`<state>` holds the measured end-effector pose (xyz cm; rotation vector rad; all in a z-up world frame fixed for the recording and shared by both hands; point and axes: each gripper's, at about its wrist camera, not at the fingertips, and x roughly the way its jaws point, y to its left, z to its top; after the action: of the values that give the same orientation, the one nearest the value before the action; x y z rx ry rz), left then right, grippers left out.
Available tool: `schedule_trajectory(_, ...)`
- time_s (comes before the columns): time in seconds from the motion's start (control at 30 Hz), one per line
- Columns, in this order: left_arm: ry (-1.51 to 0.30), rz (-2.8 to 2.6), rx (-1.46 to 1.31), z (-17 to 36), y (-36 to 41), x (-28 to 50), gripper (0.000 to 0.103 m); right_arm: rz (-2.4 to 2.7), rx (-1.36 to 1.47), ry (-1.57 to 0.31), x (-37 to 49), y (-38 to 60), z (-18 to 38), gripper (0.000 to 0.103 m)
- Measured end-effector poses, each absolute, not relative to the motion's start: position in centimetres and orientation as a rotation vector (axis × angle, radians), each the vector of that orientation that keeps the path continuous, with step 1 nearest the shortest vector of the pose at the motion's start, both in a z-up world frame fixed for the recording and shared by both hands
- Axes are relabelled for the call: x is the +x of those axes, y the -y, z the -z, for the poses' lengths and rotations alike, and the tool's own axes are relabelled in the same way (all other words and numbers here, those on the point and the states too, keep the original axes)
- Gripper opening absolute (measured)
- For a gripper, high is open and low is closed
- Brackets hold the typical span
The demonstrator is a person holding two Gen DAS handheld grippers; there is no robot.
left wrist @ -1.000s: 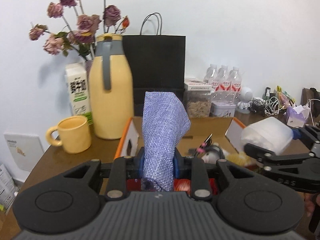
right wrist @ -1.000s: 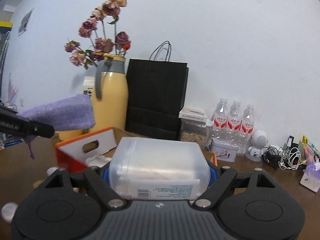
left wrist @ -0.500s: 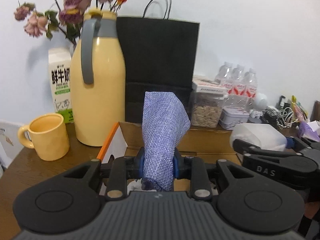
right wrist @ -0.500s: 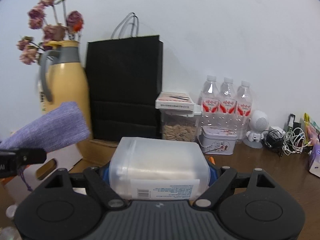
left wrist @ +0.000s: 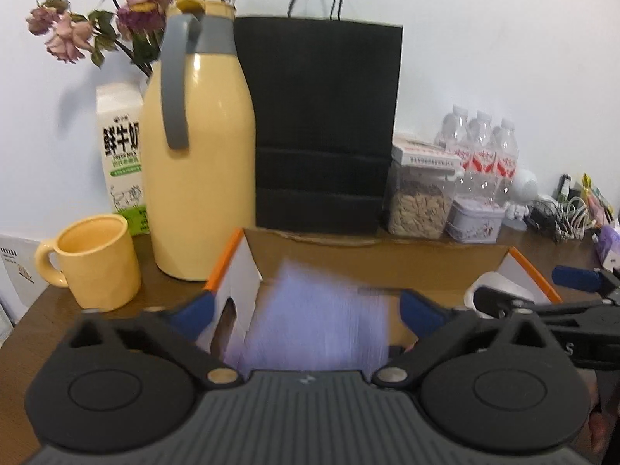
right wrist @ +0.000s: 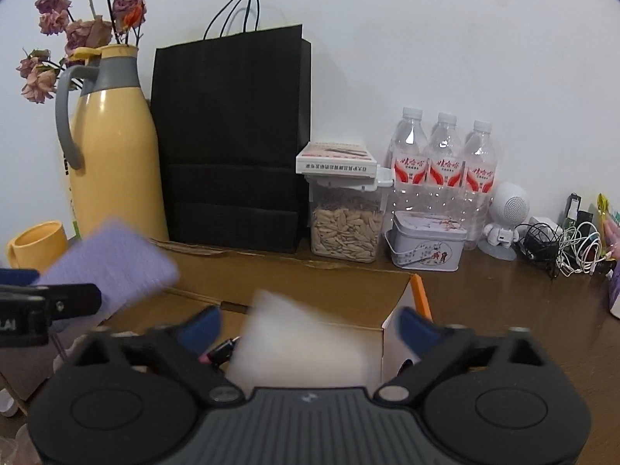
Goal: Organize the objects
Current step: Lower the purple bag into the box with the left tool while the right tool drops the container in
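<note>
Both grippers hang over an open cardboard box point(left wrist: 387, 259) with orange-edged flaps. My left gripper point(left wrist: 306, 310) is open; a purple woven cloth point(left wrist: 314, 333), blurred by motion, is loose between its spread fingers and drops toward the box. The cloth also shows in the right wrist view point(right wrist: 112, 267). My right gripper point(right wrist: 310, 325) is open; a white translucent plastic container point(right wrist: 298, 345), blurred, falls between its fingers into the box point(right wrist: 294, 283).
Behind the box stand a yellow thermos jug point(left wrist: 197, 170), a black paper bag point(left wrist: 321, 128), a milk carton point(left wrist: 122, 151) and a yellow mug point(left wrist: 97, 263). A seed jar point(right wrist: 345, 228), a tin point(right wrist: 426, 244), water bottles point(right wrist: 441, 170) and cables point(right wrist: 562, 244) are to the right.
Both grippers have opened. The purple cloth and the white container, held a moment ago, are released and falling toward the box. Both grippers have moved forward over the box.
</note>
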<state>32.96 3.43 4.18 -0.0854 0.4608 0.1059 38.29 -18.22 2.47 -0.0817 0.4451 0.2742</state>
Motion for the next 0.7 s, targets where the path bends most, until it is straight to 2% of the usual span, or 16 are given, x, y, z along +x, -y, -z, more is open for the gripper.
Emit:
schedule_trajectory(0.4,-0.460,-0.102,-0.093,-4.7,-3.4,32.6,0.103,-0.317,-0.095,-0.441,37.1,18.0,-2.8,0.103)
schedule_trajectory(0.7,-0.374,-0.101,-0.101,-6.9,-3.9,29.5,0.103,-0.331,-0.089,-0.380,35.3,18.1,-4.4,0.103)
